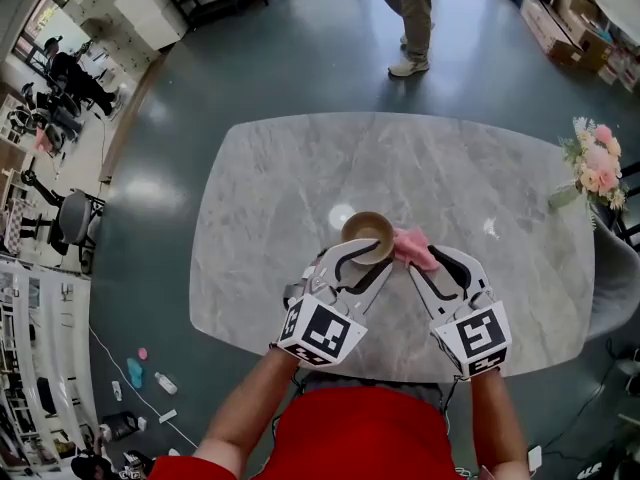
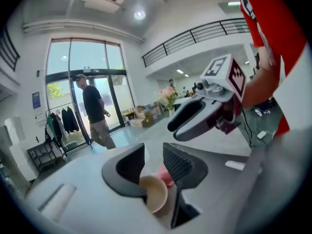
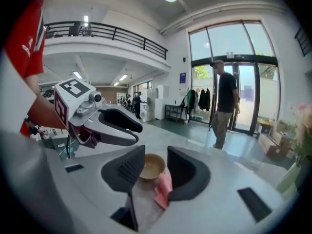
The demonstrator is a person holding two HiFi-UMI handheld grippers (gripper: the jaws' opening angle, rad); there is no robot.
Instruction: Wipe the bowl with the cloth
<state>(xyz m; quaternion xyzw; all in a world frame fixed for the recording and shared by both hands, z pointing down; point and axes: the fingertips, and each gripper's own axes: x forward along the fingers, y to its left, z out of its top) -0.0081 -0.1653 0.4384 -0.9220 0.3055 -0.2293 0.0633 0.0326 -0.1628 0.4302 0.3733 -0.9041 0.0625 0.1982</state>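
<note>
Nearest the person, the left gripper point(image 2: 153, 152) and the right gripper point(image 3: 156, 152), two in all, are hovering over the near part of the grey marble table point(image 1: 300, 188), each with its jaws standing apart and gripping nothing. Just beyond their tips one round tan bowl point(image 1: 367, 236) is sitting upright, mouth facing up, with one crumpled pink cloth point(image 1: 415, 249) lying against its right side, its length trailing back toward the right gripper. Farther off, one person point(image 1: 410, 18) is standing on the floor.
</note>
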